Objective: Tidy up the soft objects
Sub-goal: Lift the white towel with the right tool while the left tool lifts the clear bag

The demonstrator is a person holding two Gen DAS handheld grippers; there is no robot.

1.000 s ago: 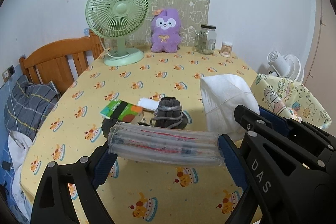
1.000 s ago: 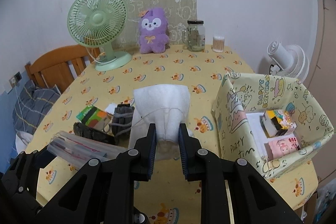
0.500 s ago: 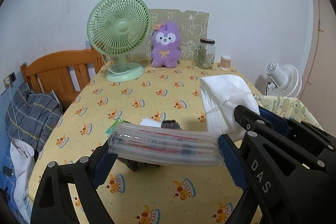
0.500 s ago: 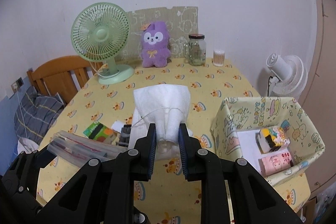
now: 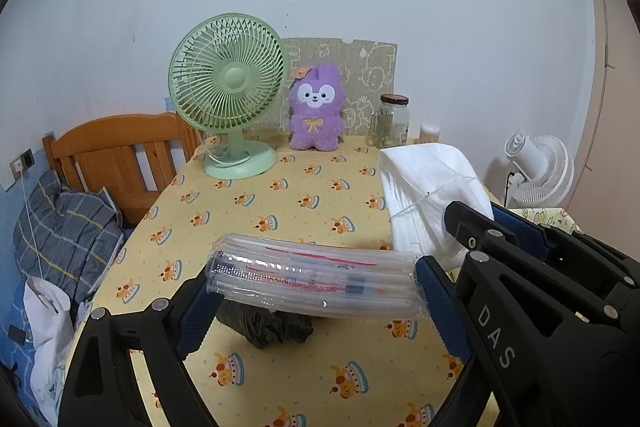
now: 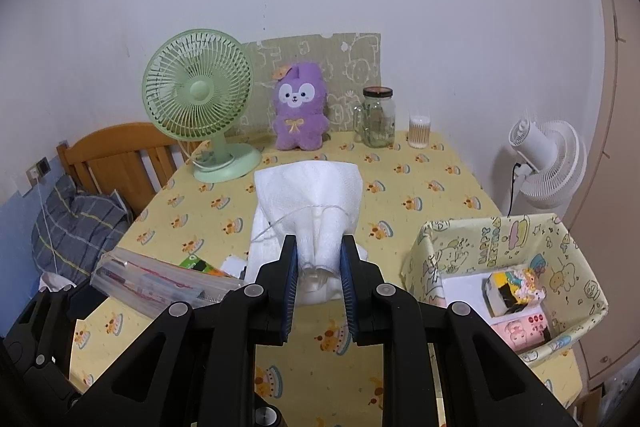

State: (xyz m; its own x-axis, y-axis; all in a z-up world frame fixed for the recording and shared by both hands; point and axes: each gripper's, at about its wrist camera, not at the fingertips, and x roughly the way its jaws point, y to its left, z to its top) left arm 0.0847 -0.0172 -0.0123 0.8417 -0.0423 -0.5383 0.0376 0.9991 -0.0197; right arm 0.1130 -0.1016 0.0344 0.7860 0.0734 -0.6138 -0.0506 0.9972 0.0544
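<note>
My left claw (image 5: 316, 283) is clamped on a clear plastic pack (image 5: 314, 281). The pack lies sideways between my two blue pads, with one pad pressing on each end, and I hold it up above the yellow table (image 5: 280, 195). Under the pack, a dark soft lump (image 5: 266, 323) sits on the table. My right claw (image 6: 319, 259) is squeezed shut on a white soft bag (image 6: 310, 195). The bag's gathered neck is between my fingers and the wide part sticks out away from me, up off the table. A thin string (image 6: 304, 213) goes round the bag. To the right, near me, is a box with cartoon pictures (image 6: 500, 239), and it has small packs inside. A green and orange pack (image 6: 198, 263) peeks out on the table between the clear pack and the white bag. Far away at the back of the table are a green fan (image 6: 200, 99), a purple bunny toy (image 6: 298, 107) and a glass jar (image 6: 378, 117). A white fan (image 6: 546, 163) stands past the table on the right.
</note>
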